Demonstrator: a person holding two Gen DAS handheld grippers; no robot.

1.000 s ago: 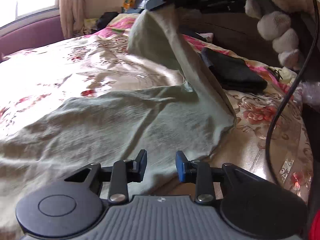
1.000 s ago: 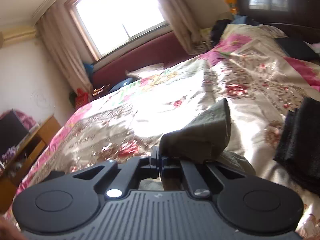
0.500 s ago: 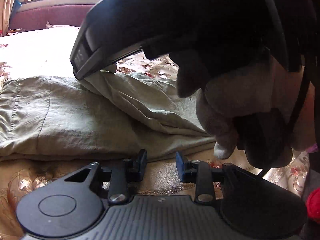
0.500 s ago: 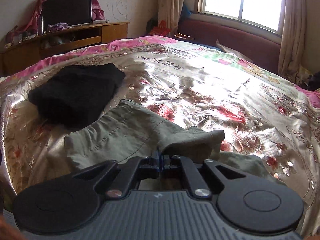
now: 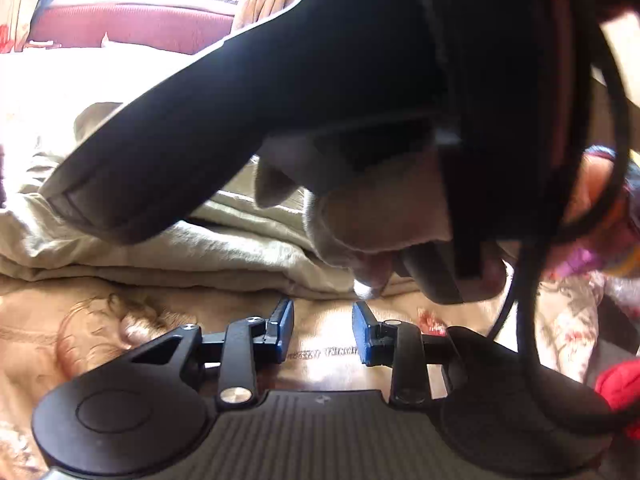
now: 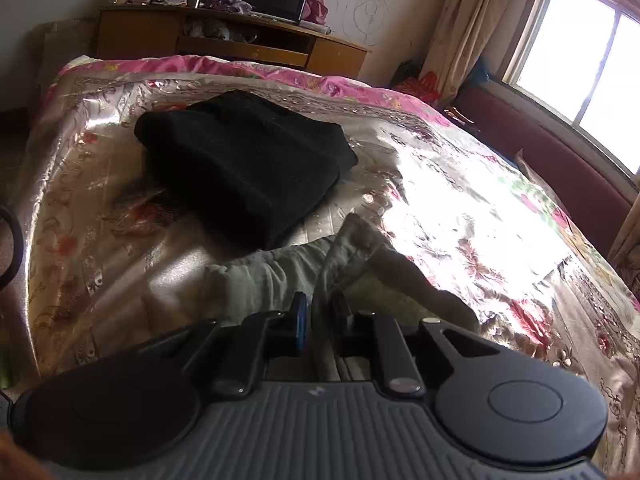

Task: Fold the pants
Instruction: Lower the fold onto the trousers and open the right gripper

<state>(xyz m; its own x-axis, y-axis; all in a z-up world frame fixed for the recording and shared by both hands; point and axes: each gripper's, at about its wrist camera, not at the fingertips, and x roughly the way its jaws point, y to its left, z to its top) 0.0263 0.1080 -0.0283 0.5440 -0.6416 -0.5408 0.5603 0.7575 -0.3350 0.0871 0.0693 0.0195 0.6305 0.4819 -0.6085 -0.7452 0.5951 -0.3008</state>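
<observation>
Presently catalogued: right gripper (image 6: 318,314), jaws just opening to a narrow gap, a fold of olive-green pants (image 6: 280,272) between them, pads no longer pressing; pants lay folded on floral satin bedspread (image 6: 460,208), just beside folded black garment (image 6: 248,164); left gripper (image 5: 322,330), jaws apart, empty, near pants' edge

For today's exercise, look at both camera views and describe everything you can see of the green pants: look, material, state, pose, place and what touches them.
The pants are pale olive-green, of thin, creased woven cloth. They lie folded in stacked layers on the floral satin bedspread, near a folded black garment. In the right wrist view a raised fold of cloth stands between the jaws of the right gripper, which have just been opening. The left gripper hangs open just short of their near edge, touching nothing.
</observation>
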